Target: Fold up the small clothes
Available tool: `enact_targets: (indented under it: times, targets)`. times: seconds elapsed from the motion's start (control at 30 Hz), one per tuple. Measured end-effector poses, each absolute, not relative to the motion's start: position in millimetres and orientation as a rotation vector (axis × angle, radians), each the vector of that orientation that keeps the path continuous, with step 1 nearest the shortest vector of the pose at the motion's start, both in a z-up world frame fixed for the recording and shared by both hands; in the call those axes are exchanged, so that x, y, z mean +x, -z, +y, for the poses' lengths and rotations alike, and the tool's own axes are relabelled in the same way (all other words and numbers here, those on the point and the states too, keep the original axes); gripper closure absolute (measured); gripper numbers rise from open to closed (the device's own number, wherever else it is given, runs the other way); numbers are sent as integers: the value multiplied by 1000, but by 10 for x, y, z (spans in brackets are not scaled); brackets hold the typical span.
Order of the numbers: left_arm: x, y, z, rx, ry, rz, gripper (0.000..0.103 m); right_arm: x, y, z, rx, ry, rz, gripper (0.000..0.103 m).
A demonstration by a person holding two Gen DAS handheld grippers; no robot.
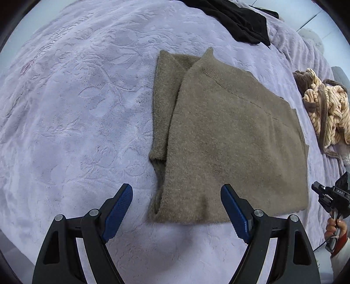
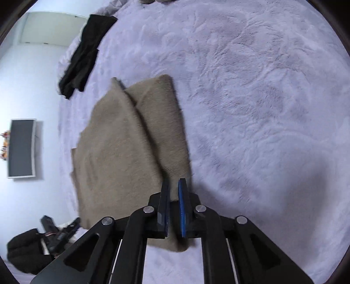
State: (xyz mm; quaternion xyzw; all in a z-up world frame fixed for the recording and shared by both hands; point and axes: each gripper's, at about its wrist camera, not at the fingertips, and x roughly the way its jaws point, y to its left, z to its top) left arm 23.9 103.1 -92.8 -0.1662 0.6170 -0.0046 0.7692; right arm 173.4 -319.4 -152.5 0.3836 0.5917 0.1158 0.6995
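"DAS" label (image 1: 339, 191) on right tongs (image 1: 315, 187)

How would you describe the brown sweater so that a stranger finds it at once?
Look at the wide lilac blanket that covers the bed. In its middle lies the brown sweater, flat and partly folded. Unlike the black garment beyond it and the crumpled striped cloth beside it, it is plain, fuzzy and neatly spread.

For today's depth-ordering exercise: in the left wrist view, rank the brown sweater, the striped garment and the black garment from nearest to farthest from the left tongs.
1. Brown sweater: just ahead of the left tongs, hem between the tips.
2. Striped garment: far right, crumpled.
3. Black garment: top edge, beyond the sweater.
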Motion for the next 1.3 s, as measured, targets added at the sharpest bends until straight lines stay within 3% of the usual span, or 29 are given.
enact_targets:
  times: [0.07,0.13,0.17,0.27,0.33,0.37,0.4,0.43,0.47,0.5,0.67,0.87,0.93,0.97,1.0,1.07,1.1,1.13,1.17,1.3]
  targets:
    - [238,942,1001,-359,36,1337,19,1599,1444,-3007,871,-332,1325,77]
    - [241,965,981,-370,59,1334,23,1429,1466,-2710,915,-412,1353,36]
    - [249,974,976,-380,73,1333,31,1362,1507,-2589,940,-438,1364,35]
    - [281,1014,1005,-411,125,1337,40,1182,1768,-2285,1009,-391,1399,35]
    - [303,1064,1029,-411,157,1358,55,1094,2008,-2207,1137,-297,1366,35]
    - [318,1096,1037,-411,165,1372,67,1040,2100,-2218,1200,-248,1339,35]
    - [326,1125,1047,-409,179,1389,87,1000,2173,-2244,1265,-205,1303,35]
    - [331,1150,1053,-396,193,1411,90,981,2240,-2261,1332,-161,1256,43]
    - [321,1143,1059,-379,205,1413,90,973,2280,-2291,1382,-127,1218,56]
    - [306,1116,1056,-357,220,1409,91,979,2290,-2312,1408,-103,1207,96]
    - [121,1148,1058,-212,248,1417,91,1069,1845,-2236,1073,-125,1245,95]
    - [-65,1286,1277,-298,236,1388,90,1068,2018,-2218,988,-28,1325,95]
    - [-133,1209,1334,-318,217,1361,87,1052,1890,-2143,961,-26,1311,90]
    - [-156,1185,1364,-315,196,1358,73,1036,1819,-2099,946,-32,1315,90]
    - [-191,1156,1384,-300,162,1354,49,1019,1736,-2028,930,-49,1323,88]
    - [-273,1108,1440,-279,114,1322,29,969,1675,-1798,935,-113,1323,81]
    - [-298,1097,1458,-282,102,1312,29,932,1650,-1686,945,-154,1327,66]
    - [-313,1108,1481,-297,89,1315,29,934,1632,-1497,950,-205,1342,40]
    - [-331,1135,1519,-315,75,1320,29,943,1648,-1338,951,-249,1352,33]
    - [-407,1284,1640,-362,42,1335,29,1077,1832,-619,990,-417,1416,33]
